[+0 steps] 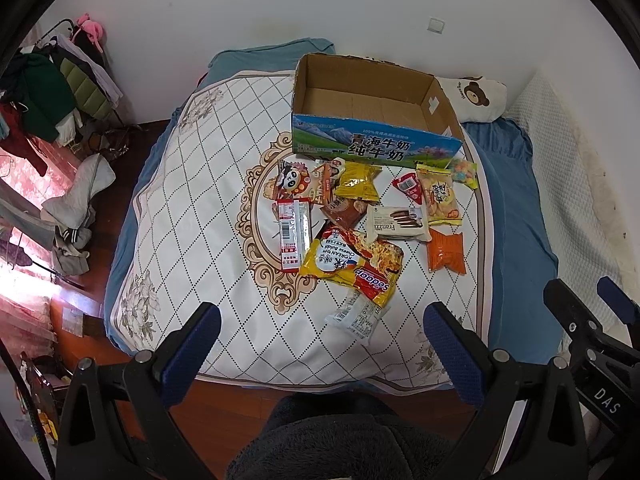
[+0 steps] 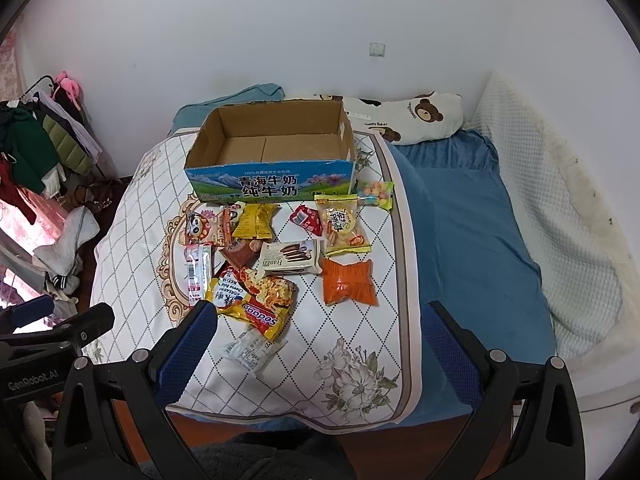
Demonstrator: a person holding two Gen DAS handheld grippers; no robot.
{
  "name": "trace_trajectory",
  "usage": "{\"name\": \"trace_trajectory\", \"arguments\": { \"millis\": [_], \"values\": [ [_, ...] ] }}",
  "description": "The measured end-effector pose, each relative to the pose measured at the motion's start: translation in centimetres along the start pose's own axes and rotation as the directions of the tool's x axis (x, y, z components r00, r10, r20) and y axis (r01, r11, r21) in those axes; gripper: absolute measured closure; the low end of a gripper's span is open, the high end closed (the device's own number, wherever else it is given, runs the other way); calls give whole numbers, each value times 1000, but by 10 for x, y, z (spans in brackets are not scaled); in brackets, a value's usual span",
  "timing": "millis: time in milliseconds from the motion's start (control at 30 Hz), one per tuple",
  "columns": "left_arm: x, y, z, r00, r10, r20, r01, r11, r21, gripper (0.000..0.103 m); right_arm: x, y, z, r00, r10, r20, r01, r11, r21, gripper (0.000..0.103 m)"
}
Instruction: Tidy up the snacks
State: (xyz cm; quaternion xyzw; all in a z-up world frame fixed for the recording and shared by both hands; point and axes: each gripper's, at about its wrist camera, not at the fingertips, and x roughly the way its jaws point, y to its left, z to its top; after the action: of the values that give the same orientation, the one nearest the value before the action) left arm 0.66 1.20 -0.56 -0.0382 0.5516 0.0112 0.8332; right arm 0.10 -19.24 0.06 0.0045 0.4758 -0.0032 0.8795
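An empty cardboard milk box (image 1: 372,100) (image 2: 276,140) stands open at the far end of a quilted white mat on the bed. In front of it lie several snack packs: a yellow noodle bag (image 1: 352,260) (image 2: 256,296), a Franzzi biscuit pack (image 1: 396,222) (image 2: 290,256), an orange bag (image 1: 446,250) (image 2: 348,282), a yellow chip bag (image 1: 356,180) (image 2: 256,220), a red-and-silver pack (image 1: 294,232) (image 2: 197,270) and a clear wrapper (image 1: 356,316) (image 2: 252,346). My left gripper (image 1: 322,324) and right gripper (image 2: 318,322) hover open above the near edge, holding nothing.
A bear-print pillow (image 1: 476,96) (image 2: 412,118) lies behind the box. Blue sheet (image 2: 472,216) covers the bed's right side, with a white blanket (image 2: 560,208) along the wall. Clothes hang and pile on the left (image 1: 52,92). A dark fleecy sleeve (image 1: 340,444) fills the bottom.
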Motion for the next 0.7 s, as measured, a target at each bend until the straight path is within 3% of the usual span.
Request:
{"name": "trace_trajectory", "arguments": {
  "millis": [700],
  "values": [
    [1,0,1,1000,-4,3,4,1000,10,0,-3,-5,2,1000,-4,11,4,1000,11,0]
  ]
}}
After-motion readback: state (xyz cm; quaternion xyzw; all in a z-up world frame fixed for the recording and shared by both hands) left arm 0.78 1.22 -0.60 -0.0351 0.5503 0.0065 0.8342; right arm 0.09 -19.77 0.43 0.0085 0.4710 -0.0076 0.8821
